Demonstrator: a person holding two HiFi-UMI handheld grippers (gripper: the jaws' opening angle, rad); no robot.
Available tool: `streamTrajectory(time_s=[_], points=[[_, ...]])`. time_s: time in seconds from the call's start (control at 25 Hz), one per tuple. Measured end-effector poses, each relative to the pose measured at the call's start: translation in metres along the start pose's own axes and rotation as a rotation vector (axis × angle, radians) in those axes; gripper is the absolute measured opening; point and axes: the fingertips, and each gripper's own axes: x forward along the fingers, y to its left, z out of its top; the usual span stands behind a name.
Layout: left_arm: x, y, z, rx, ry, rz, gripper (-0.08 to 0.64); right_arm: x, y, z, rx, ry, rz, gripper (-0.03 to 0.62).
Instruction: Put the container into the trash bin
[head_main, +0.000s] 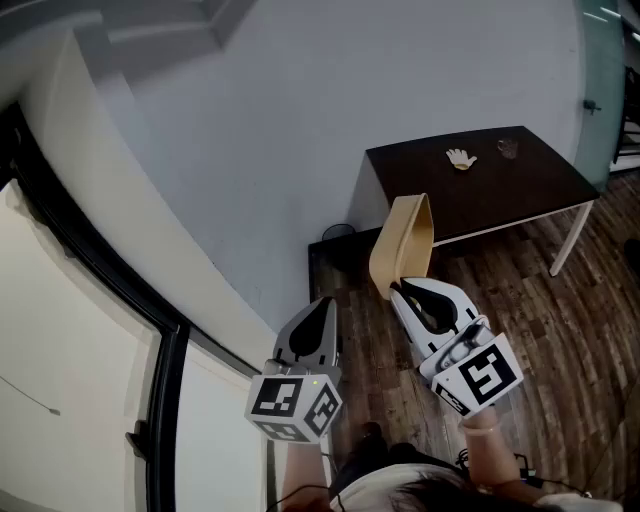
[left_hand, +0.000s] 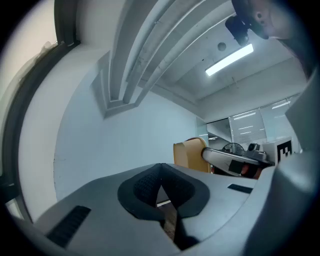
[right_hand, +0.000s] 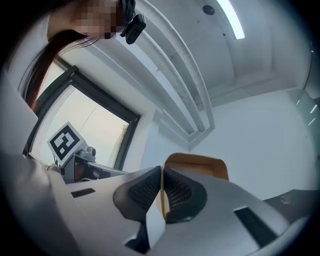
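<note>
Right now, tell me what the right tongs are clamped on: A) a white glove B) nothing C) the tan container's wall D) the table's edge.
C: the right gripper view shows the right tongs shut on the thin wall of the tan container; the glove lies away on the table.

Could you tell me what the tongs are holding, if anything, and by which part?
The right tongs pinch the tan container by the edge of its thin wall; the left tongs are shut, empty.
</note>
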Motion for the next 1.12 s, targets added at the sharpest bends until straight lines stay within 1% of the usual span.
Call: streamTrajectory(time_s=[0.4,0.64,1.12], points=[[0.008,0.011,-0.002,-0.009,-0.008,0.001,0.020,0.009,-0.010,-0.007,0.020,-0.018,-0.018,0.024],[0.022,0.027,-0.005,-0.017,-0.006,-0.018,0.020,0.030,-0.018,-0.020,0.022,0.004,-0.035,0.025],[0.065,0.102,-0.011,-0.043,0.008,-0.053,0.020,0.113,-0.023,-0.047,0.023,0.024,-0.049,0.025]])
